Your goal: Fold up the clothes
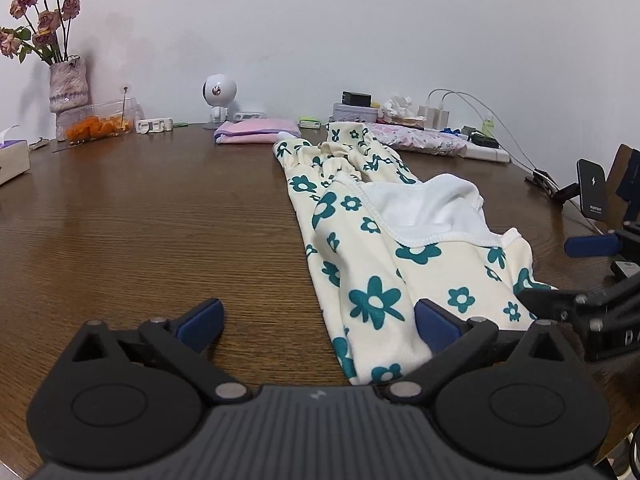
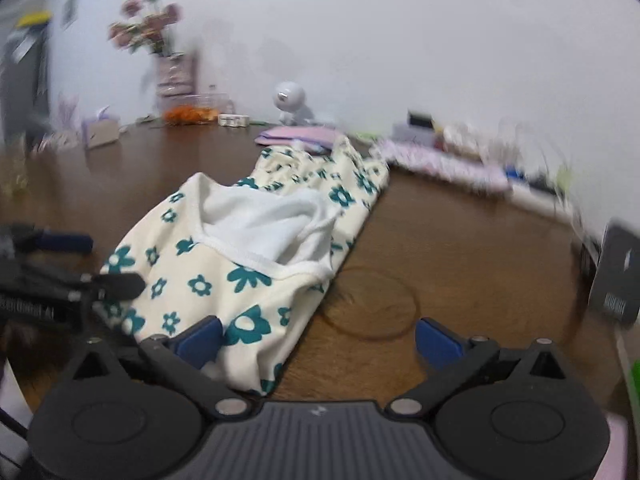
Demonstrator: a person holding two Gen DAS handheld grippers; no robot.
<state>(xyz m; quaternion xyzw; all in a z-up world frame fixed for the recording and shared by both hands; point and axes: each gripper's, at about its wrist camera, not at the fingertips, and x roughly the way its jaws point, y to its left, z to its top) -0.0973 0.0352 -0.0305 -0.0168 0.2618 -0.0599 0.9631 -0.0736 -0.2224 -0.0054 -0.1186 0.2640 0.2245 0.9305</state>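
Nearest in the left wrist view, the left hand-held gripper (image 1: pixel 319 326) stands spread wide with nothing pinched; its right blue pad lies against the near hem of the flowered garment (image 1: pixel 376 248), while its left pad hovers over bare wood. In the right wrist view the right hand-held gripper (image 2: pixel 319 338) is likewise spread and empty, its left pad at the near edge of the same flowered garment (image 2: pixel 240 256) and its right pad over the brown surface (image 2: pixel 460 248). The cloth lies in a long strip running away from both tools, cream with teal flowers, its white lining (image 1: pixel 424 208) turned up in the middle and the gathered cuffs at the far end. Beyond it, by the wall, sit a folded pink cloth (image 1: pixel 256 130), a small white robot figure (image 1: pixel 218 96) and a vase of dried roses (image 1: pixel 66 80). To my reading a fold has just been laid down and let go, so the piece is partly folded, not finished. The next move likely calls for both tools to close on the near hem, one at each corner, and carry it toward the cuffs, keeping the layers even so the loose lining does not bunch
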